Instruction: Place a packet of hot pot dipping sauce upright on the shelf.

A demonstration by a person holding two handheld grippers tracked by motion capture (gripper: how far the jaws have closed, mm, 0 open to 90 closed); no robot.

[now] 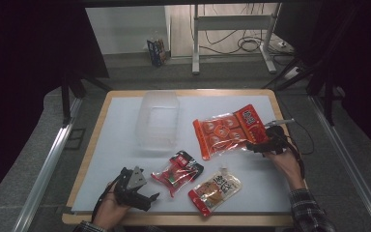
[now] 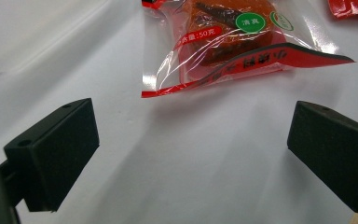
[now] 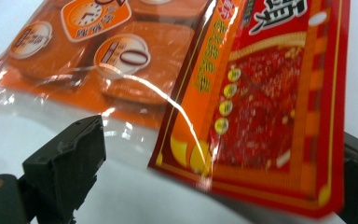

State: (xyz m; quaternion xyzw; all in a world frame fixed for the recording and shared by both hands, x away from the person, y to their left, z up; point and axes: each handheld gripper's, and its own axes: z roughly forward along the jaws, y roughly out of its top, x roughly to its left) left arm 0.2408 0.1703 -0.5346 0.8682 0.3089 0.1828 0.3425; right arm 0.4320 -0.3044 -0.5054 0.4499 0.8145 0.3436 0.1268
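Fingers (image 3: 65, 158) of your right gripper (image 1: 260, 144) stand parted on either side of the large orange packet (image 1: 229, 129), whose near red end lies between them without being pinched yet; judged from this, you are straddling the stiffer printed edge so that a closing grip will catch film rather than the lumpy contents. That packet lies just right of the clear plastic tub (image 1: 158, 119), apart from it, probably the container meant to receive it. Your left gripper (image 1: 140, 194) rests released in front of the tub and to its left, near the table's front edge, its jaws wide and holding nothing, pointed at the small red snack pack (image 1: 177, 172), which lies in front of the tub. The left gripper view adds that a bare strip of table separates this pack (image 2: 233, 42) from the jaws. The right gripper view shows the packet's edge (image 3: 261, 121) lifted slightly off the surface, while the high view alone shows the tan pouch (image 1: 215, 190), well in front of the tub and to its right.
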